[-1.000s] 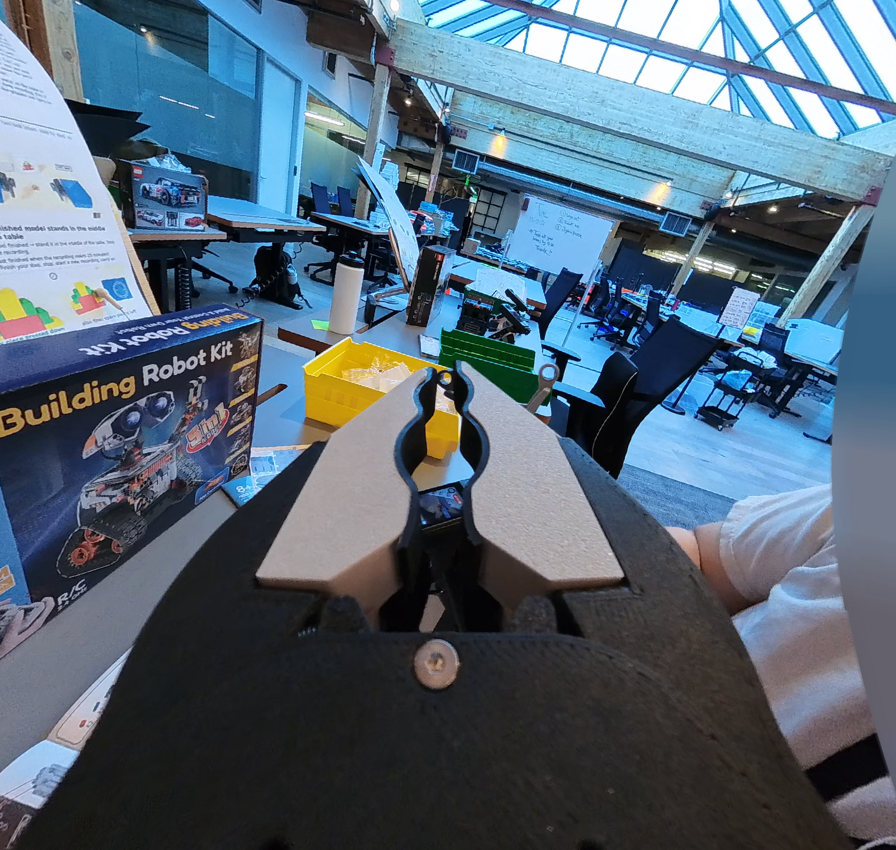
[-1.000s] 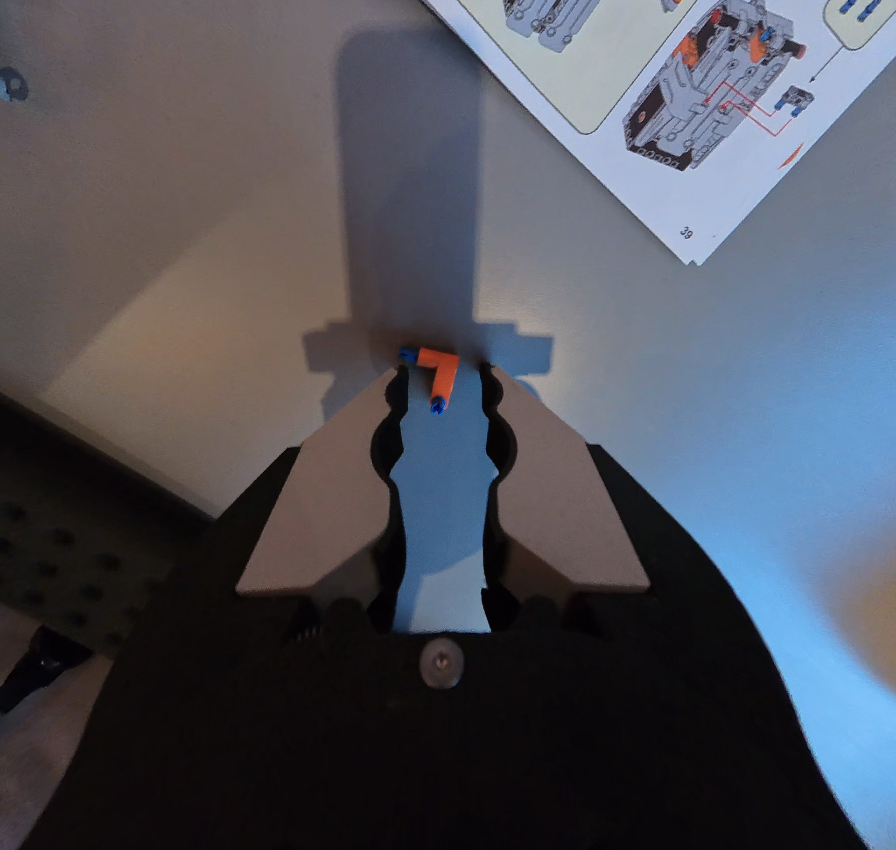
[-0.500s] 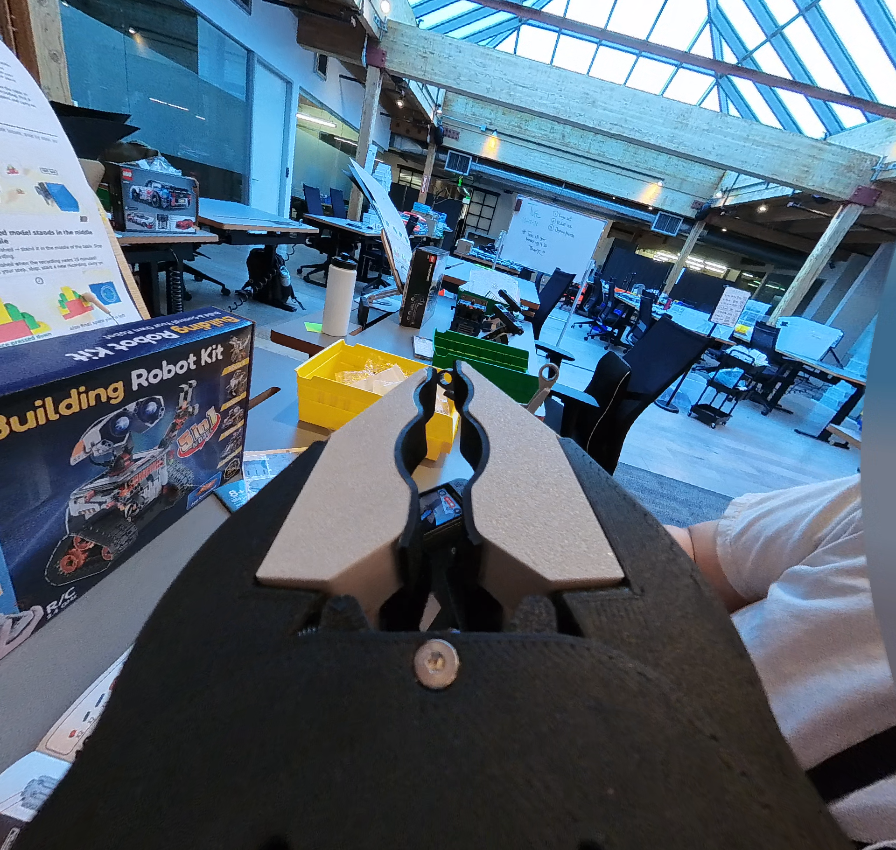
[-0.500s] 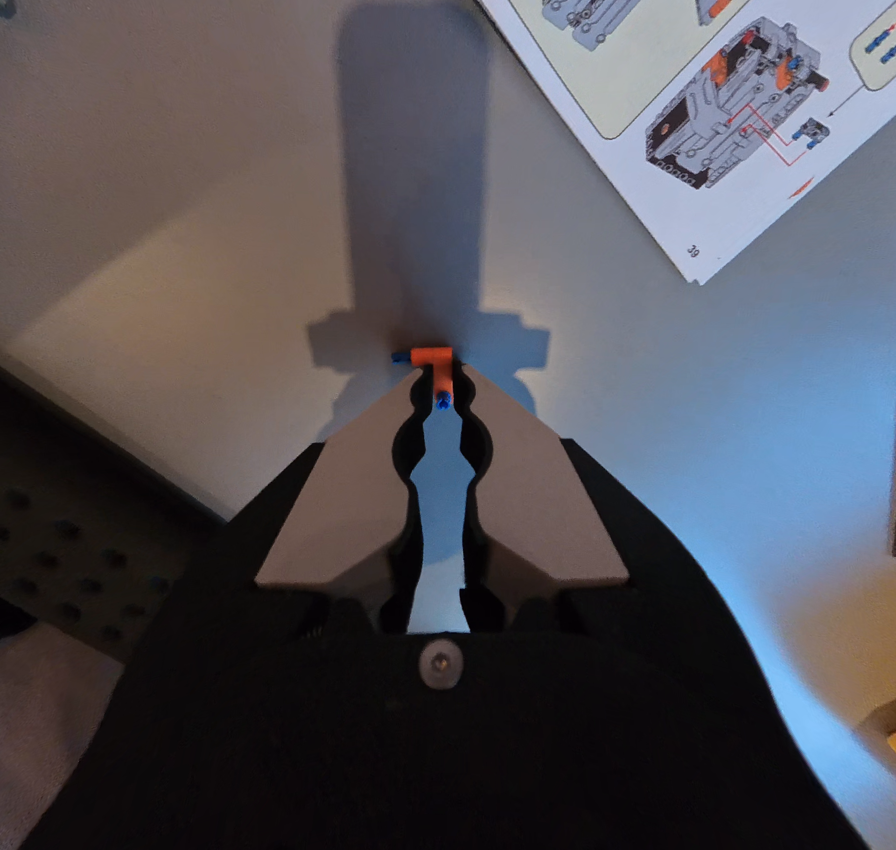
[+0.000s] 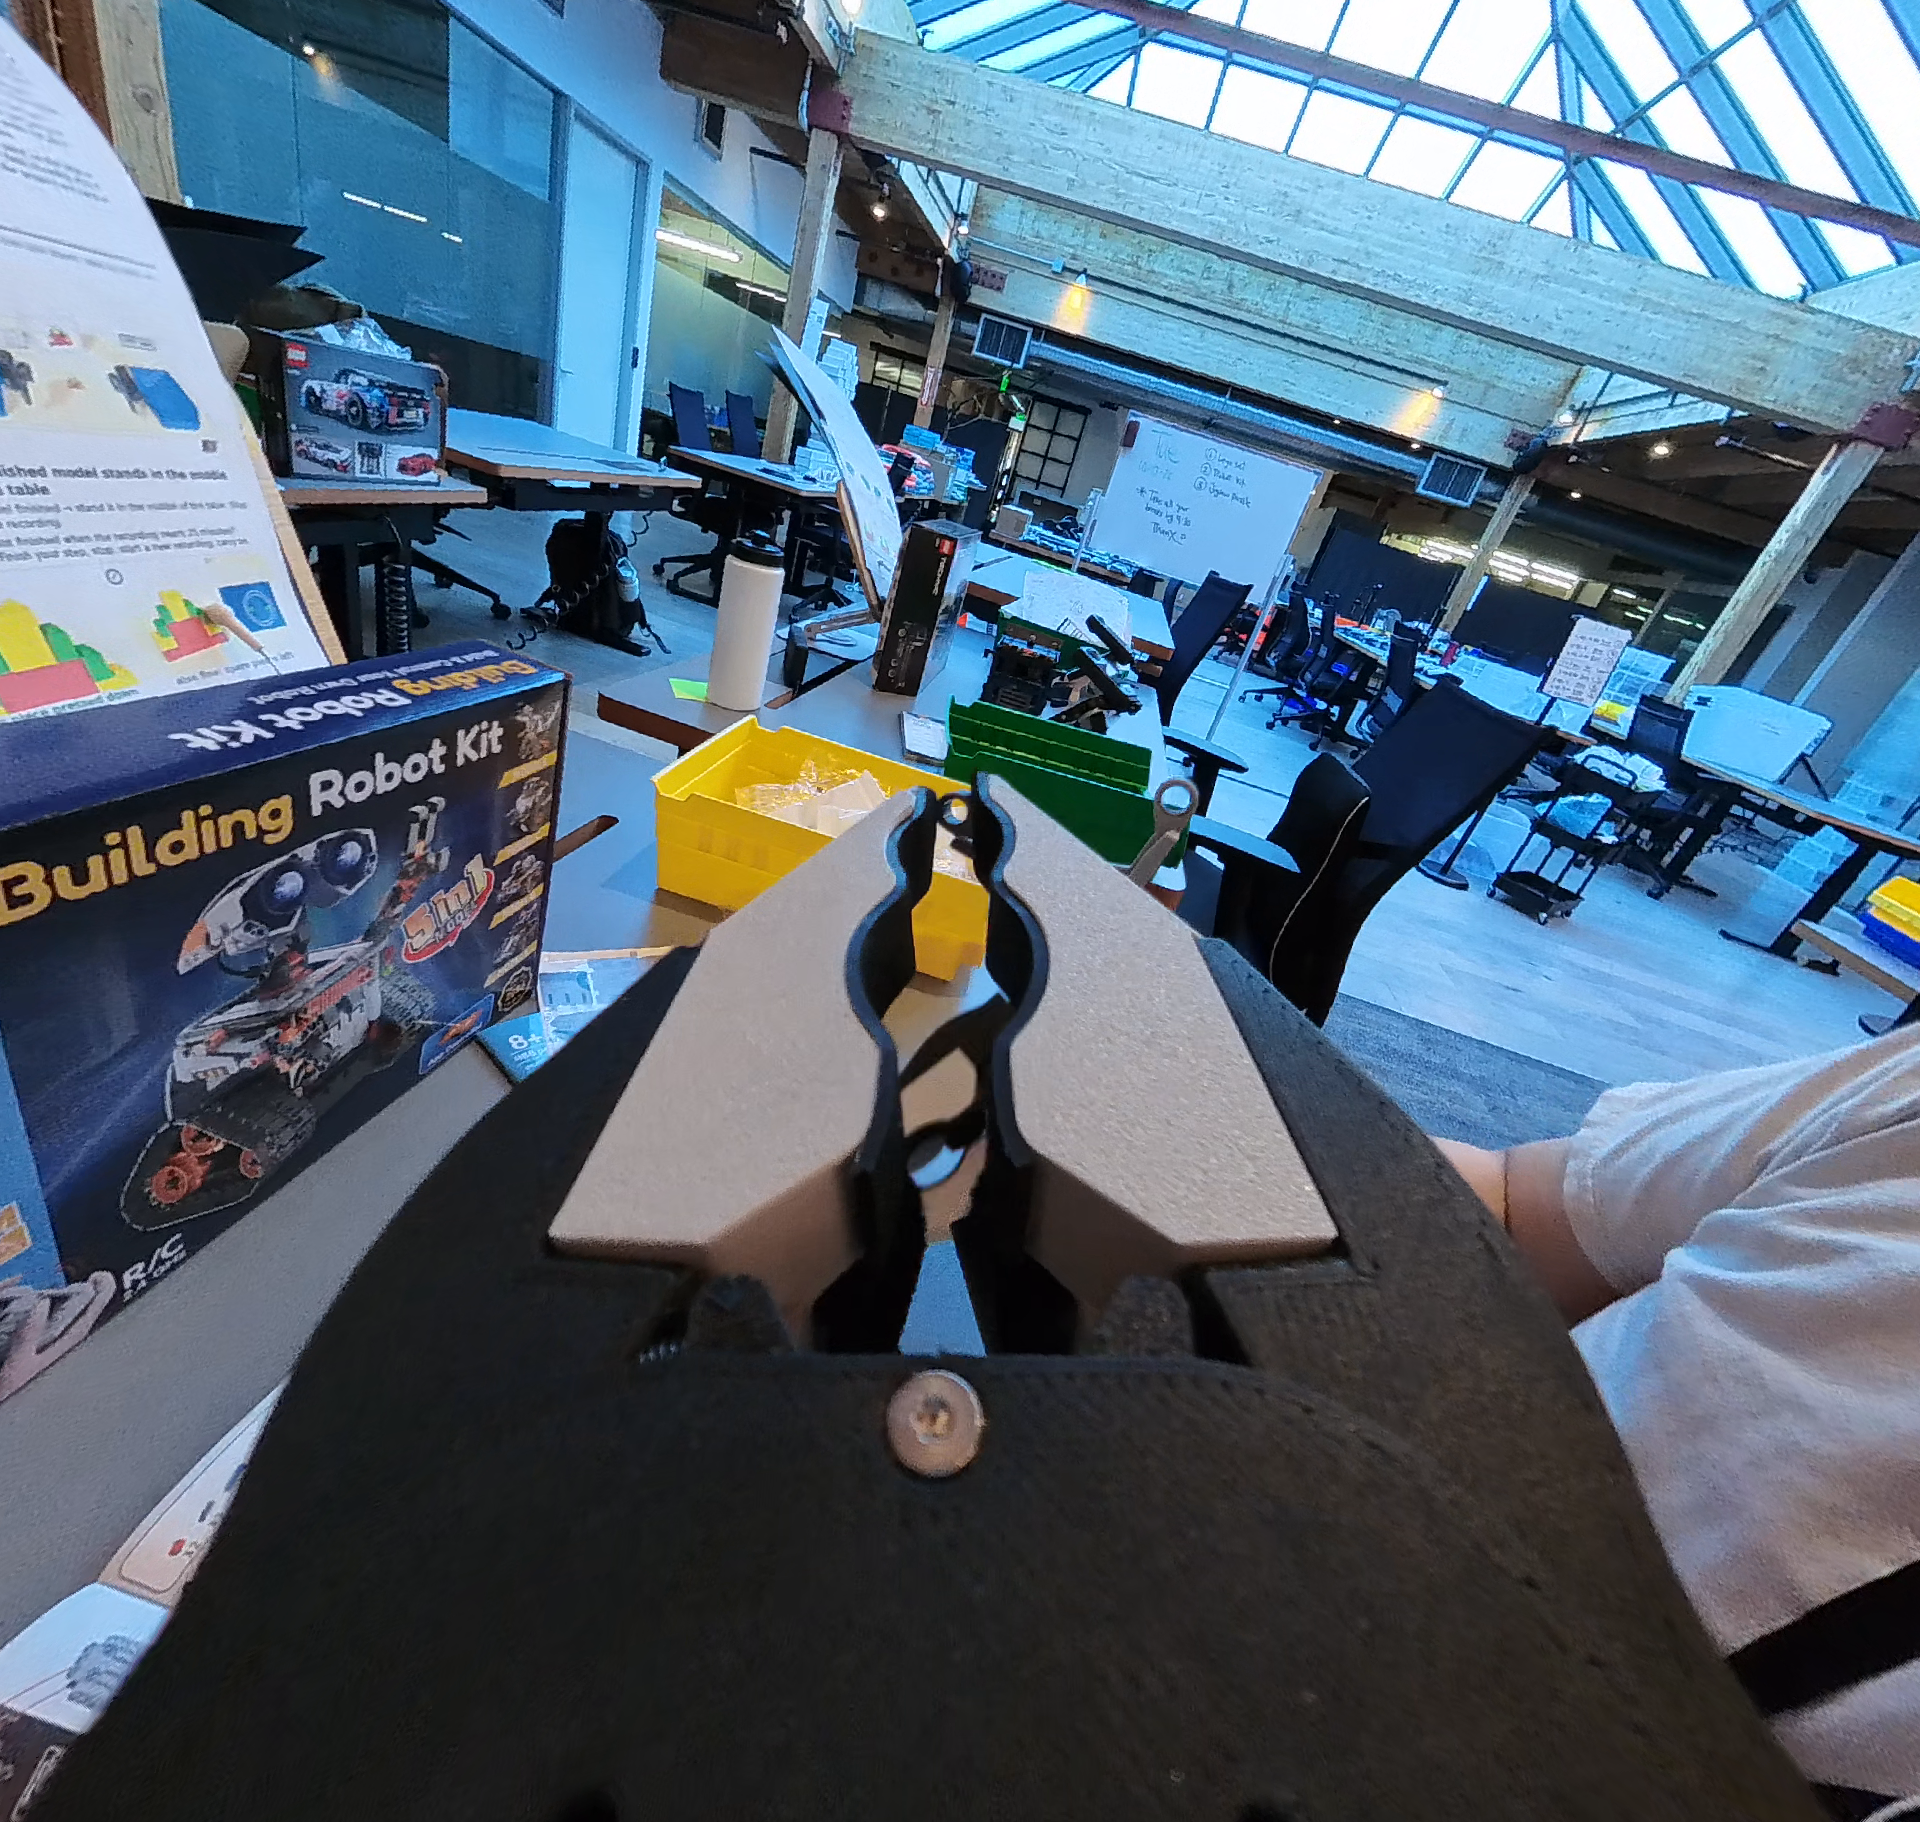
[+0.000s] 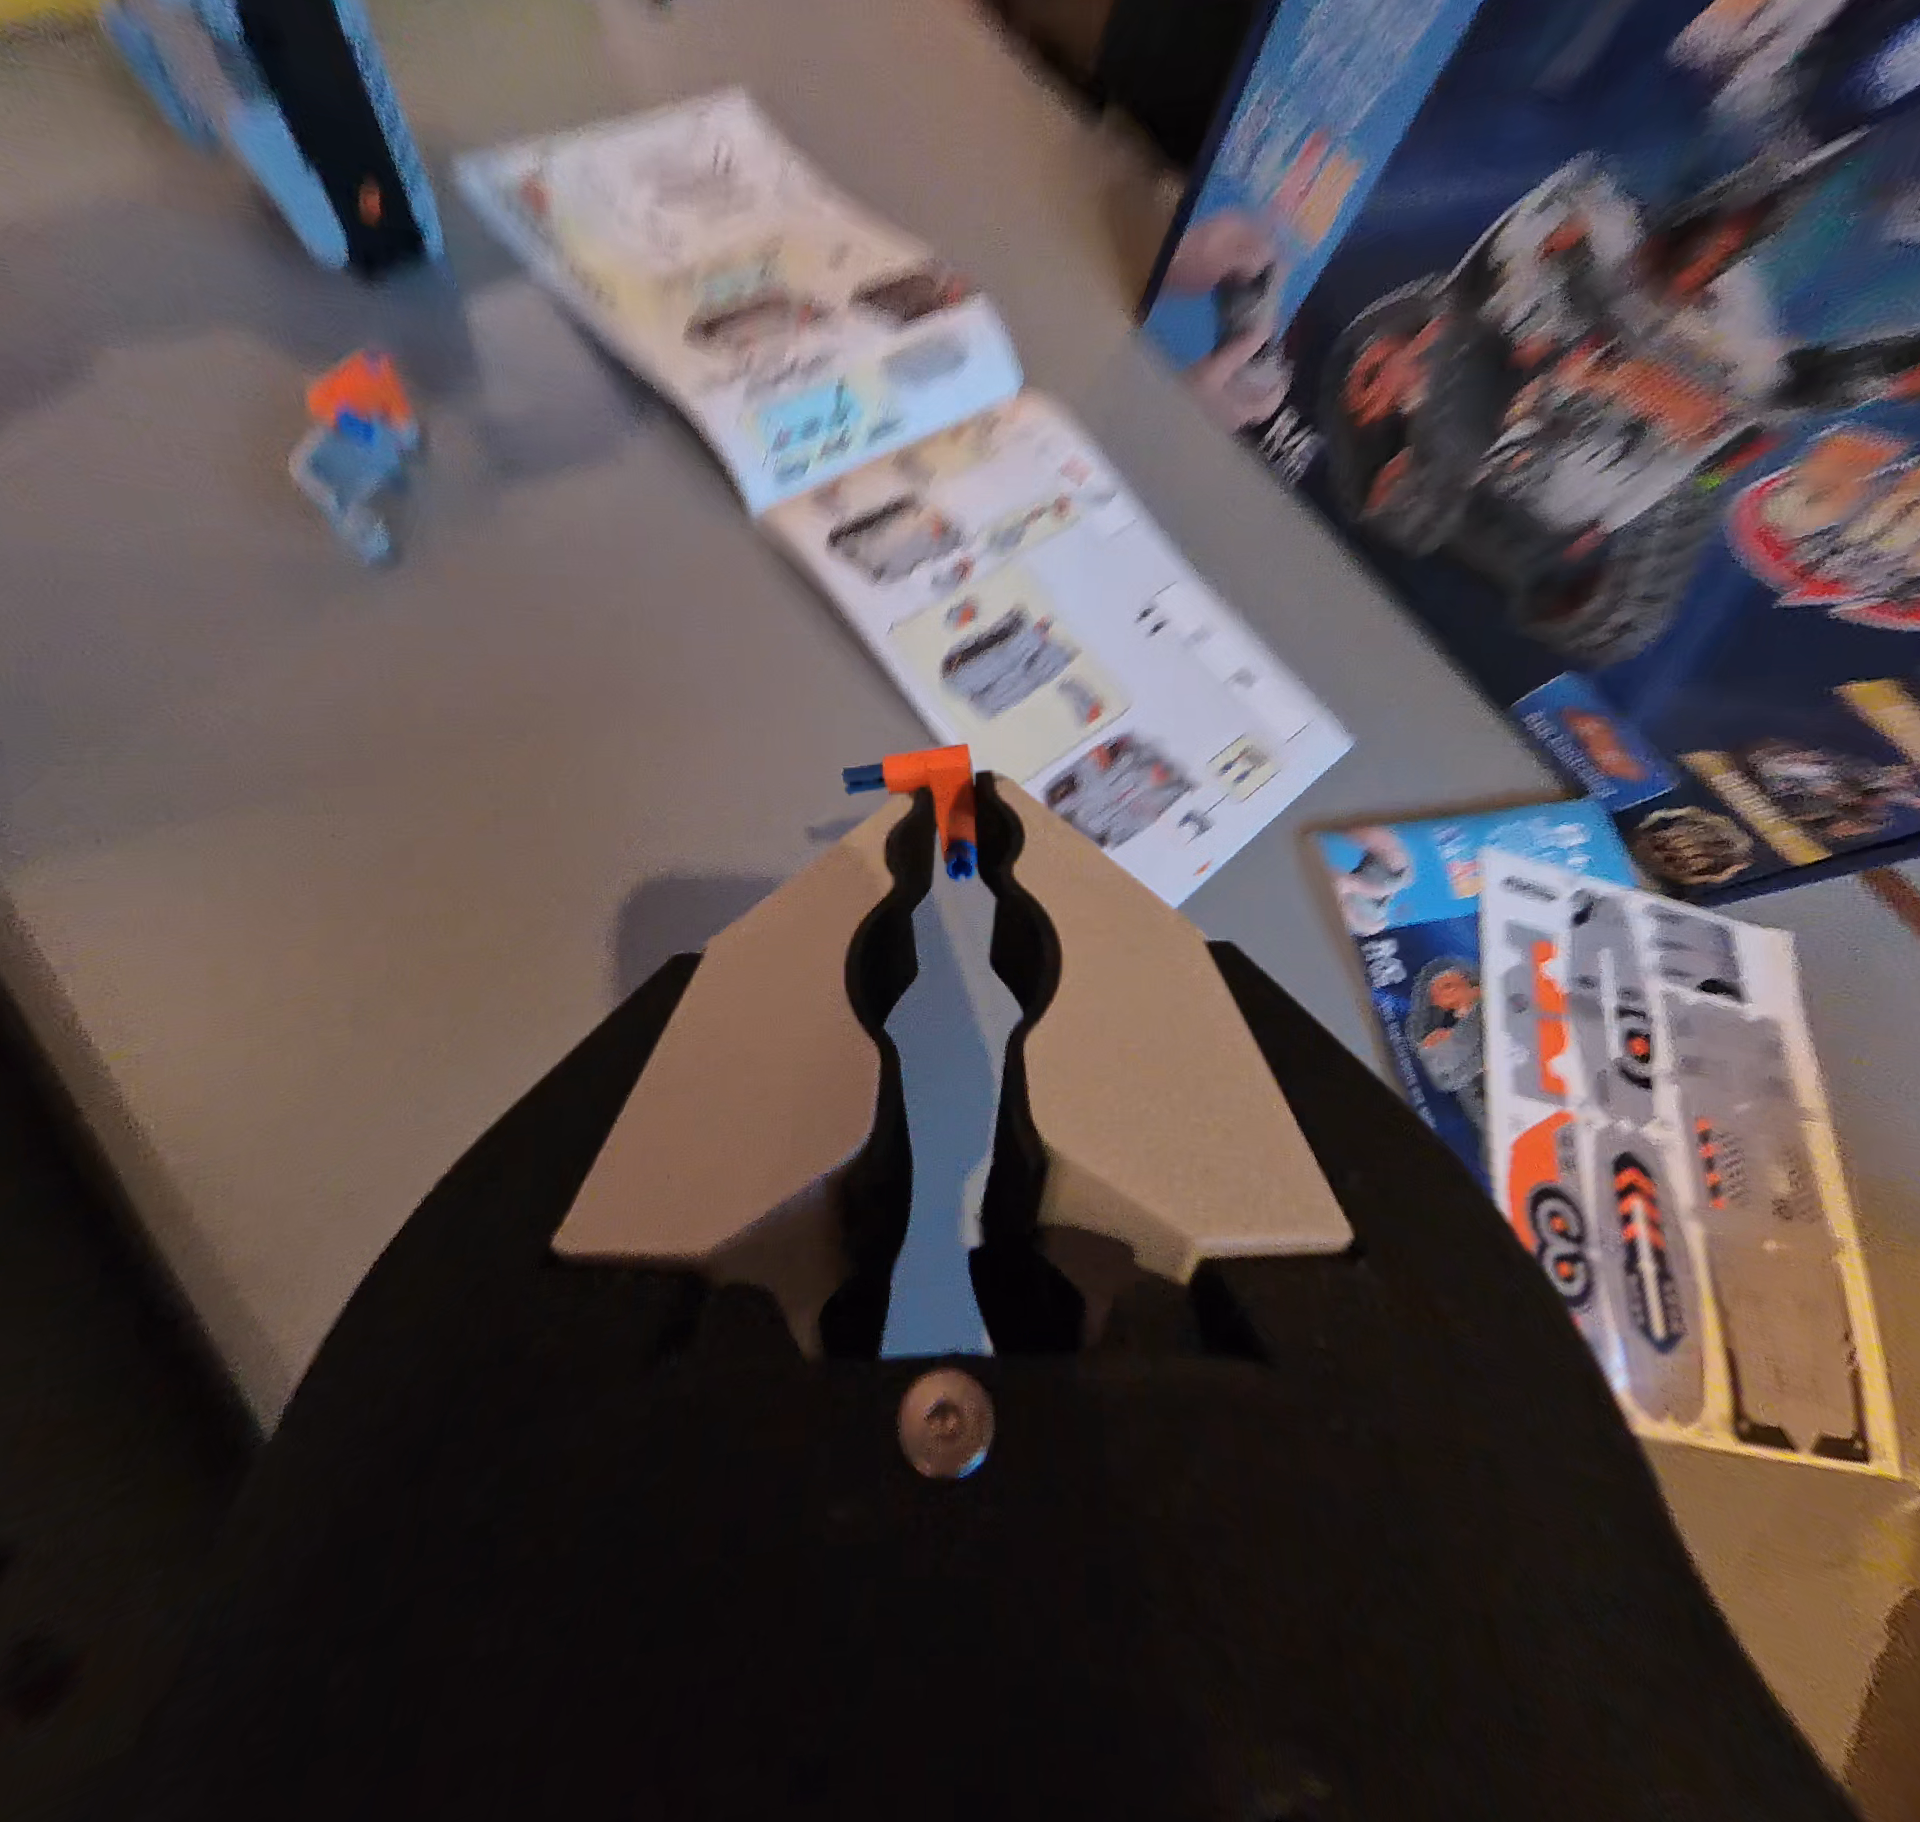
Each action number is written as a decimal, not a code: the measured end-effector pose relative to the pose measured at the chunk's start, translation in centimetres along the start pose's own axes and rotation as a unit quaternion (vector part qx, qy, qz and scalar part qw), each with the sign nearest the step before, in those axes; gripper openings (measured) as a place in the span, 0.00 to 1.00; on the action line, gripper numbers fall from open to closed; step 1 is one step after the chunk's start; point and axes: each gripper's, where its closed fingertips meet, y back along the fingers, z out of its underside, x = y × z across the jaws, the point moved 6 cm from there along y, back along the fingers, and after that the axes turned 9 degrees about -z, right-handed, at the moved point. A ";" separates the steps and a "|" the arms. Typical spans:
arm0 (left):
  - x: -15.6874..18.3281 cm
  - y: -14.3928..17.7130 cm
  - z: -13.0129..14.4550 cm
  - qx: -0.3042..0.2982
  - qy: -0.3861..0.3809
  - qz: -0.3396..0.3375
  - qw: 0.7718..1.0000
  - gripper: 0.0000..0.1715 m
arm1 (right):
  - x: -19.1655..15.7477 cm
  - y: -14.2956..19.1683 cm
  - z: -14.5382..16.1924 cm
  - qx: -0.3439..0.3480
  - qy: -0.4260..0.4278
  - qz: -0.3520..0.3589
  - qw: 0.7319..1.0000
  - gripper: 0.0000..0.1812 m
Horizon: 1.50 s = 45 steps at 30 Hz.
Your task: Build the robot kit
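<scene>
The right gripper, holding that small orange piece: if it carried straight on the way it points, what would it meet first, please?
Probably the open instruction booklet on the grey table, just beyond the orange piece in the right gripper. The view is blurred, so depth is uncertain.

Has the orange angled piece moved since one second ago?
Yes. The right hand-held gripper has closed on the orange angled piece and lifted it off the grey table, away from the instruction booklet.

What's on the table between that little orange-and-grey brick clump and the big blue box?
In the right wrist view, an open instruction booklet lies between the small brick assembly and the blue kit box, on the grey table.
</scene>
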 end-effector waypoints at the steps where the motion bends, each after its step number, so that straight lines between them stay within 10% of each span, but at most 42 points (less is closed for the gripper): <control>1: -0.2 -0.2 0.2 -0.002 0.003 -0.001 1.000 0.03 | 0.6 0.7 -0.8 0.032 -0.001 0.012 0.999 0.04; 16: -1.4 -3.9 1.6 0.065 -0.001 0.024 0.998 0.02 | 4.8 8.1 -12.2 0.297 0.102 0.192 0.930 0.03; 26: -1.3 -1.8 0.2 0.156 -0.070 0.021 0.985 0.02 | 1.9 10.6 -19.6 0.381 0.125 0.142 0.905 0.03; 45: -0.3 -0.9 -0.1 0.247 -0.040 0.112 0.962 0.02 | 0.6 10.3 -19.4 0.419 0.090 0.118 0.896 0.03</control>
